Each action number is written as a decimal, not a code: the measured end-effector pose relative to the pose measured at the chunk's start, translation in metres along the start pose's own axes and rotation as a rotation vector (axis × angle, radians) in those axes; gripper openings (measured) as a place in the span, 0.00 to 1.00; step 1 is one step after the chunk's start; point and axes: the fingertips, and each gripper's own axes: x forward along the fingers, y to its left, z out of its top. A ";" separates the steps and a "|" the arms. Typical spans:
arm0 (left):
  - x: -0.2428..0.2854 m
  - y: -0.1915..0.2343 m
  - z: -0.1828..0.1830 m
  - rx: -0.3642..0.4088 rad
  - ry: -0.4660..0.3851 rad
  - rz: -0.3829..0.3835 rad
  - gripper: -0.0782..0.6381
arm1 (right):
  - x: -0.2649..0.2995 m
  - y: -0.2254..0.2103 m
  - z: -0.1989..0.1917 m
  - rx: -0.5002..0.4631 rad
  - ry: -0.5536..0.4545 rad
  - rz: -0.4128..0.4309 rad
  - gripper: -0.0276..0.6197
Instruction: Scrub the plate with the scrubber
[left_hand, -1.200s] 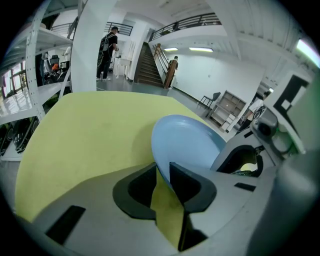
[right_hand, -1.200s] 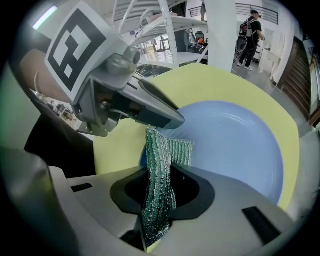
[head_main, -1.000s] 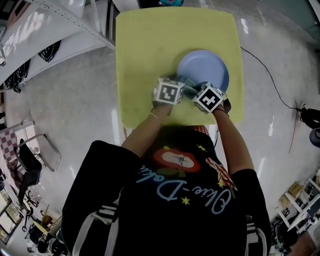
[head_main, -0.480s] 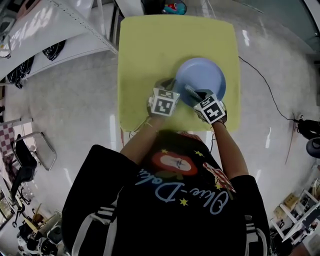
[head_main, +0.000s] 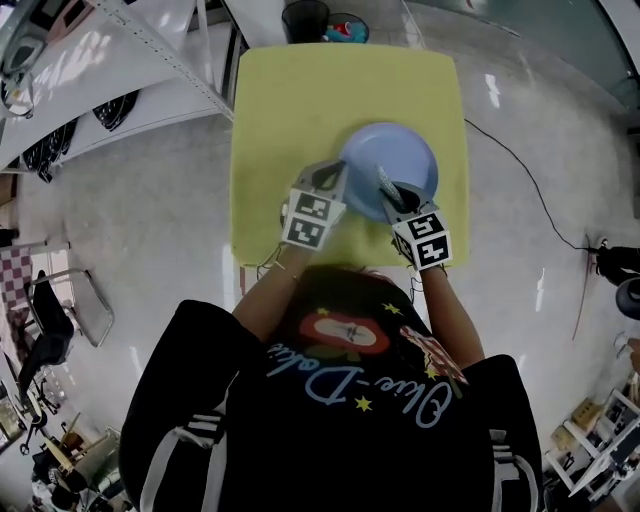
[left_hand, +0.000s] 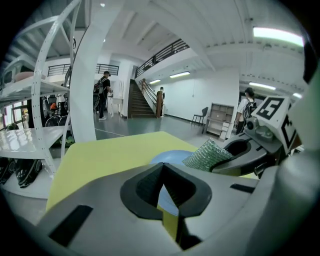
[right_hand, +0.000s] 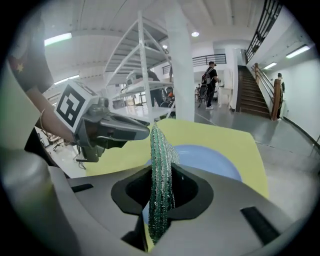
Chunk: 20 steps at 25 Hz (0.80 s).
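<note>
Nearest: the person's forearms, one gripper in each hand, both over the near part of the desk (head_main: 290, 100).

Right gripper (right_hand: 161, 172): tongs clamped on the green scrubber (right_hand: 160, 140), which stands on edge between them, its top reaching past the tips.

Left gripper (left_hand: 163, 175): tongs have just been closing and are now together. Nothing seen between them; only a thin slit showing plate and desk beyond. Its nose sits at the plate's left rim, just beside the scrubber.

Blue plate (head_main: 395, 150): on the yellow desk, right of centre, in the near half. The scrubber is over its near edge; contact cannot be told.

Beyond the desk's far edge: a dark bin (head_main: 305, 18) on the floor. White shelving (head_main: 100, 60) at far left.
</note>
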 end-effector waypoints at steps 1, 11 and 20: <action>-0.002 0.000 0.006 0.006 -0.016 0.000 0.11 | -0.005 -0.002 0.005 0.007 -0.027 -0.012 0.13; -0.027 -0.028 0.059 0.097 -0.150 -0.014 0.11 | -0.052 -0.011 0.048 -0.023 -0.242 -0.099 0.13; -0.042 -0.043 0.079 0.119 -0.217 -0.045 0.11 | -0.081 -0.008 0.084 0.002 -0.402 -0.130 0.13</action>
